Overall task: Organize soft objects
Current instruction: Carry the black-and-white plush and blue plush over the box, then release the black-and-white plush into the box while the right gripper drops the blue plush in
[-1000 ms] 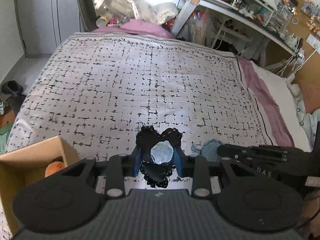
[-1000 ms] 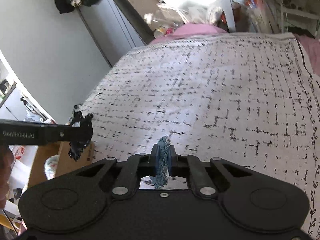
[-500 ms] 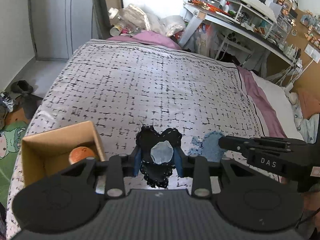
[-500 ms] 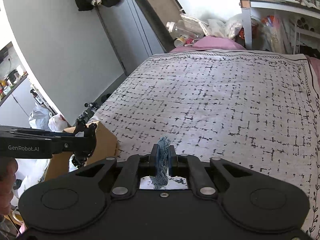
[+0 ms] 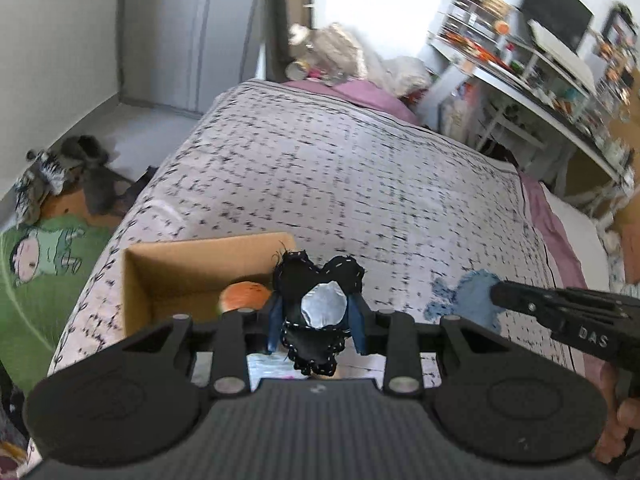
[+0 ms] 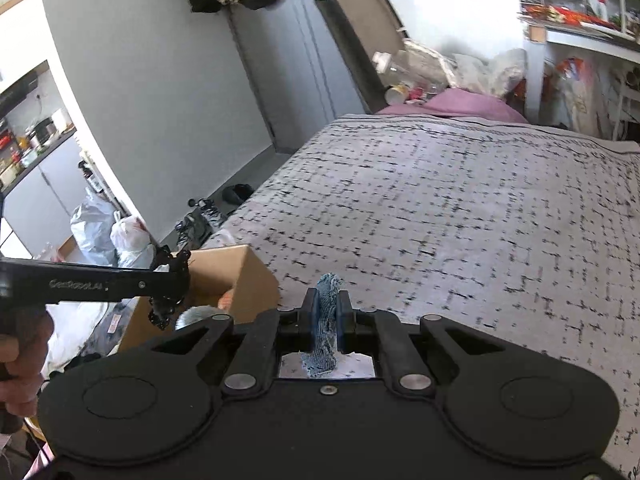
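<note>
My left gripper [image 5: 316, 320] is shut on a black stitched soft toy [image 5: 316, 292] with a grey patch, held over the near right corner of an open cardboard box [image 5: 192, 264]. An orange plush [image 5: 244, 298] lies inside the box. My right gripper [image 6: 327, 312] is shut on a flat blue fabric piece [image 6: 326, 320] that stands on edge between its pads. In the left wrist view the blue fabric piece [image 5: 464, 300] hangs over the bed to the right of the box. In the right wrist view the left gripper [image 6: 170, 280] holds the black toy [image 6: 168, 304] over the box [image 6: 236, 284].
The box stands at the left edge of a bed with a white, black-flecked cover [image 5: 360, 184]. A green cartoon rug [image 5: 44, 252] and shoes [image 5: 92, 160] lie on the floor to the left. A cluttered desk [image 5: 540, 76] runs along the right. Bags [image 6: 108, 232] sit by the wall.
Both grippers have swung left along the bed toward the box, keeping their grips. The box has come further into both views, and the black toy now hangs at its corner.
</note>
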Tool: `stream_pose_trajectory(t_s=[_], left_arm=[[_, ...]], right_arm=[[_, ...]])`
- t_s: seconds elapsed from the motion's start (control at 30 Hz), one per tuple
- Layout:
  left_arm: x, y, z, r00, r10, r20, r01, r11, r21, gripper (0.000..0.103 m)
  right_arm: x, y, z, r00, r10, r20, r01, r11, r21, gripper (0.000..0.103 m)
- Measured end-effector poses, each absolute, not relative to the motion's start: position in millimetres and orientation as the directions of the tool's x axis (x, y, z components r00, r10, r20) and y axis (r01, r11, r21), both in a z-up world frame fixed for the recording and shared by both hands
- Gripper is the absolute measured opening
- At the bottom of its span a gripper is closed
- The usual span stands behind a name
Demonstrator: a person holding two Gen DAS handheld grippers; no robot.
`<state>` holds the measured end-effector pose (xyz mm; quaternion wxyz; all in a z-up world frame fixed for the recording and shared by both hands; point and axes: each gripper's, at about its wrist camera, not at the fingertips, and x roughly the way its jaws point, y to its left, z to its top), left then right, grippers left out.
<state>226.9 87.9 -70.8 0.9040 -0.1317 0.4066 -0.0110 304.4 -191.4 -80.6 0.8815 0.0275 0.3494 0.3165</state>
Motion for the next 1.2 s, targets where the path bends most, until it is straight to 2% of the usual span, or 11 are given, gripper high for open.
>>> stream_pose_trajectory(t_s=[0.53, 0.73, 0.9, 1.2], left_arm=[[229, 159, -96, 0.67, -0.075, -0.738, -0.2, 0.94, -0.278, 0.033], [233, 173, -112, 0.664, -0.08, -0.743, -0.232, 0.923, -0.307, 0.041], [228, 181, -112, 0.671, -0.078, -0.737, -0.248, 0.913, -0.323, 0.053], [212, 195, -106, 0.685, -0.066, -0.726, -0.267, 0.904, -0.334, 0.058]], right_arm=[[307, -132, -73, 0.53, 0.58, -0.619, -0.592, 0.775, 0.219, 0.008], [310, -104, -68, 0.523, 0.589, -0.616, -0.619, 0.759, 0.2, 0.009], [317, -85, -68, 0.506, 0.608, -0.611, -0.63, 0.745, 0.219, 0.008], [321, -49, -71, 0.469, 0.633, -0.616, -0.657, 0.716, 0.236, 0.009]])
